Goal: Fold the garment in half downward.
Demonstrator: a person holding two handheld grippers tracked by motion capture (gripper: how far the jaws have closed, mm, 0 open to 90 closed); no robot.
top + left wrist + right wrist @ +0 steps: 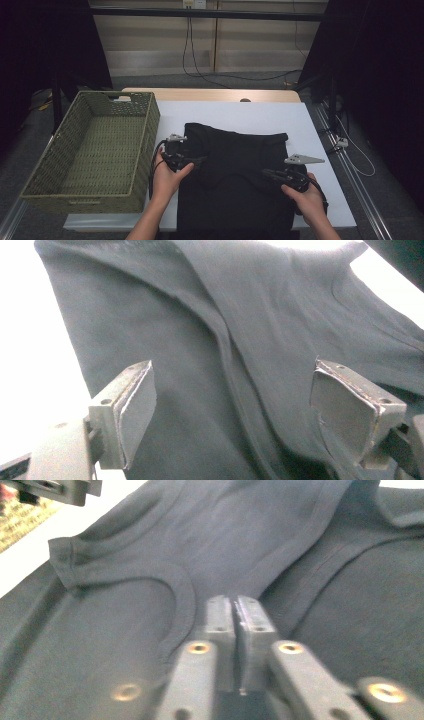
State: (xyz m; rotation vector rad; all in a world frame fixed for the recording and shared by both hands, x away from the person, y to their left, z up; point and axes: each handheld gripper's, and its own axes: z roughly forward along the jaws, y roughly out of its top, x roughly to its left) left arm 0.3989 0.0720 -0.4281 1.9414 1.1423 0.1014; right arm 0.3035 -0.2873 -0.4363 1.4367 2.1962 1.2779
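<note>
High view: a black cotton T-shirt (235,175) lies partly folded on the white-covered bench (320,130), its long axis running from the person's near edge toward the far edge, with an upper layer doubled over across its far half. The left claw (192,161) sits at the garment's left margin, pointing inward over the cloth; the right claw (267,174) sits over the right-centre of the garment, also pointing inward, so the two face each other across the folded layer.

Left gripper view: the jaws of the left claw (232,405) stand wide apart with the dark fabric and a raised seam fold lying between and beyond them; nothing is pinched. The shirt's left edge and bare white bench show just outside the left jaw.

Right gripper view: the jaws of the right claw (234,625) are pressed together. A curved hem ends at their tips, but whether any cloth is caught between them cannot be told.

Judgement: the left hand (167,180) is the nearer to the olive-green woven rectangular basket (145,145), which stands just beside the shirt's left side with its interior unoccupied. Open bench lies to the right and beyond the far edge of the garment; the near hem lies close to the bench's front edge, leaving little room there.
</note>
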